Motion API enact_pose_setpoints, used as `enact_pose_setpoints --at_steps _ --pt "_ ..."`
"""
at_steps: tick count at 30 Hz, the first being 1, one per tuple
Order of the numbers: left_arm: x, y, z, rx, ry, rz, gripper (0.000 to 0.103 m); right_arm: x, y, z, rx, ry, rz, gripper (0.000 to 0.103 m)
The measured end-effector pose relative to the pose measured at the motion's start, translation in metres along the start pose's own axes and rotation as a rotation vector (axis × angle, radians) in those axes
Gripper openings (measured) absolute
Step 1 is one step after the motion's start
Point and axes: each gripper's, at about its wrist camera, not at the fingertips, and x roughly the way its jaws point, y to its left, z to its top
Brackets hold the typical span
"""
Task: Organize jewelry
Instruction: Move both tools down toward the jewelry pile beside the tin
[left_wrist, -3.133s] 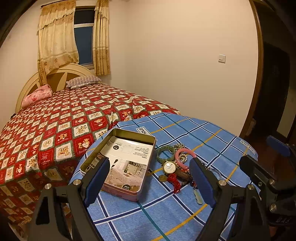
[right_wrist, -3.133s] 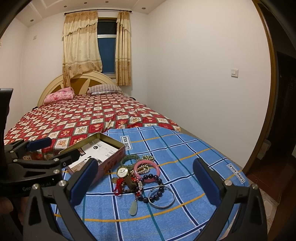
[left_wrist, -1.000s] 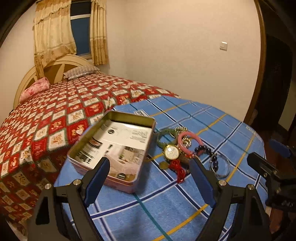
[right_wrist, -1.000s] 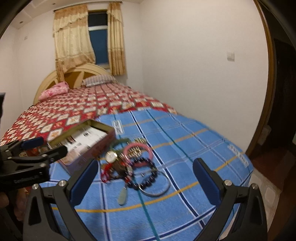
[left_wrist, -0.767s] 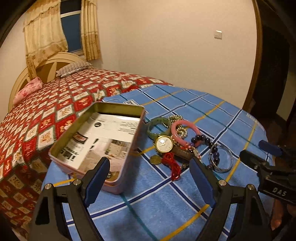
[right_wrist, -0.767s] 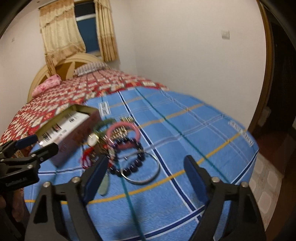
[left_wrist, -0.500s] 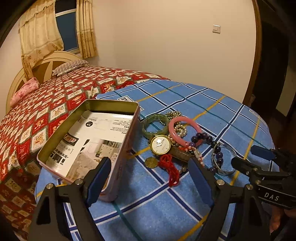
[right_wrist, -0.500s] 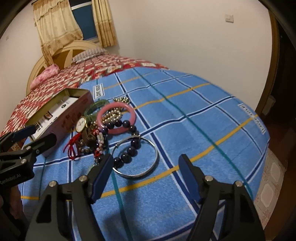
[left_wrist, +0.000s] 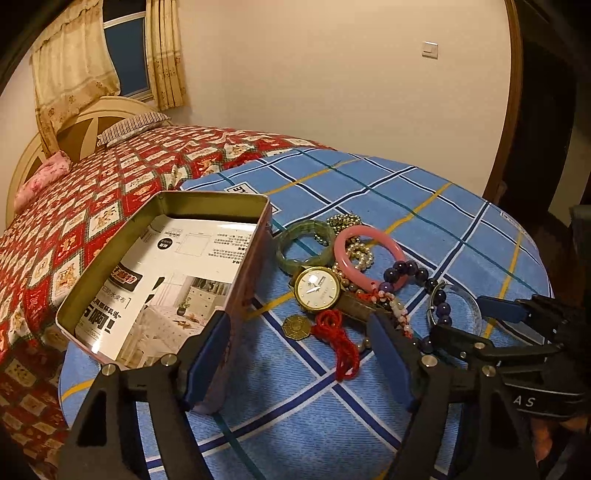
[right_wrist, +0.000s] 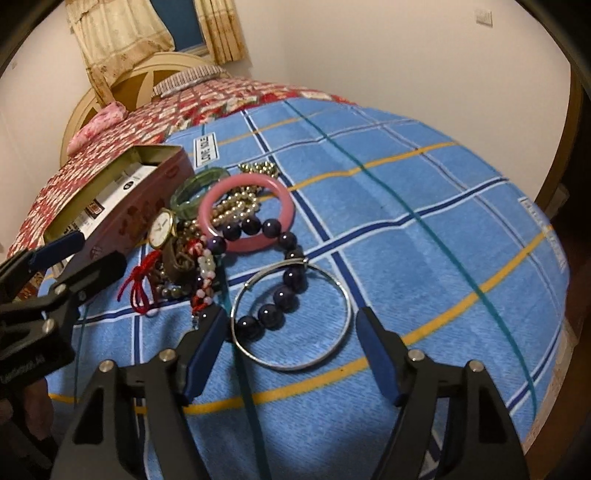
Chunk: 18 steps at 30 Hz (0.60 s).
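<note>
Jaws: left gripper (left_wrist: 299, 363) closing, nothing between; right gripper (right_wrist: 290, 352) spread, straddling thin silver wire bangle (right_wrist: 291, 315). Jewelry heaped on blue plaid tabletop (right_wrist: 424, 258) beside open rectangular tin (left_wrist: 162, 273), awaiting sorting.

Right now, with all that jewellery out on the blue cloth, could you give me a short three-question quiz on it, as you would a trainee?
1. True or false: the gold watch lies inside the open tin.
2. Which item lies nearest in front of the right gripper? A) green bangle B) silver bangle C) red cord
3. Fill in: the dark bead bracelet crosses over the ____ bangle.

Key: 1 false, it lies on the cloth beside the tin. 2 B. 3 pink.
</note>
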Motion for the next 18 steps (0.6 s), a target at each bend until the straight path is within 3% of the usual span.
enact_pose_setpoints --at_steps 5,9,18 --pt "0.002 0.000 0.001 -0.008 0.000 -0.010 0.075 0.000 -0.002 0.000 0.002 0.005 0.015 0.074" --pt "0.005 -0.001 0.002 0.001 0.017 -0.028 0.064 -0.001 -0.003 0.000 0.008 0.001 0.025 0.071" --pt "0.031 -0.006 0.017 -0.015 0.060 -0.040 0.063 -0.003 -0.005 -0.002 0.025 -0.011 0.031 0.071"
